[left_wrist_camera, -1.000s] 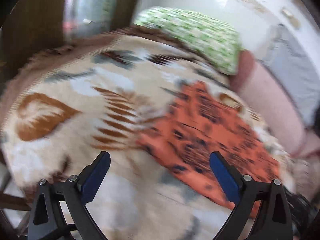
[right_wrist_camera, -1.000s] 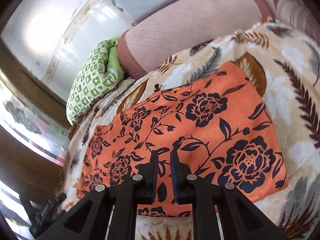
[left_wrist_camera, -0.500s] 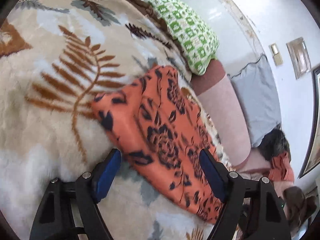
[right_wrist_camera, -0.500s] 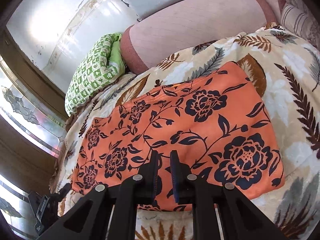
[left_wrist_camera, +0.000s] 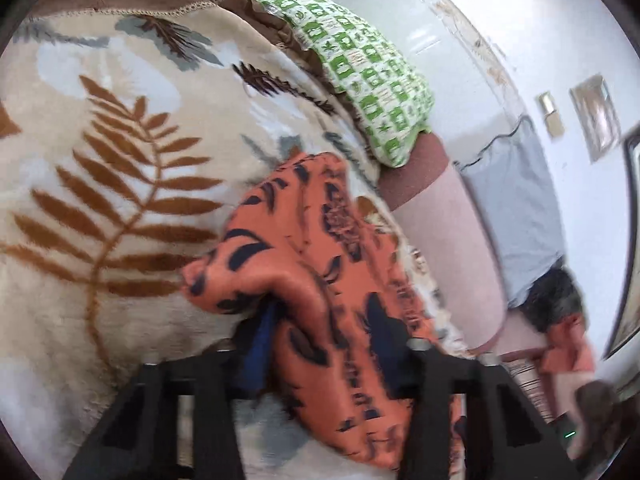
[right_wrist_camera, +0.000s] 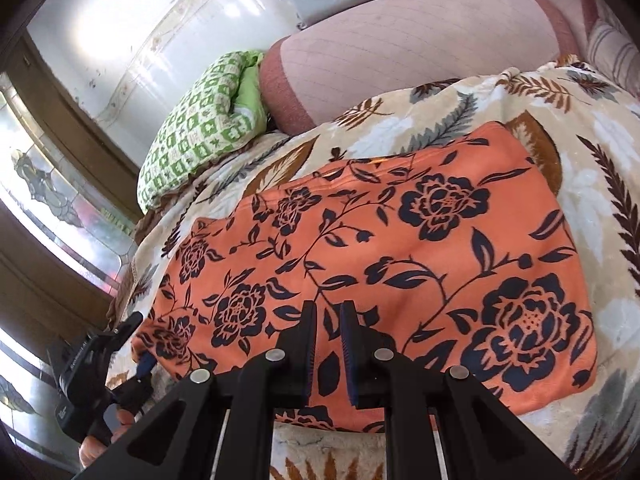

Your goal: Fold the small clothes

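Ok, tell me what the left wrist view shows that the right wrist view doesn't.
Only the left wrist view: the left claw from behind, its jaws just closing with a bunched corner of the orange floral cloth between them, and wall frames.

Only the right wrist view: the right claw shut over the cloth's near edge, the cloth's full spread, a window.

Both: the cloth, leaf blanket, green pillow.

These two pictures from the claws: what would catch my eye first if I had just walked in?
First, the orange cloth with dark flowers, lying on a cream blanket with a leaf pattern. The left claw has just been closing over the cloth's bunched-up corner, while the right claw is nearly shut at the cloth's near edge. Behind, a green checked pillow lies beside a pink bolster against the wall.
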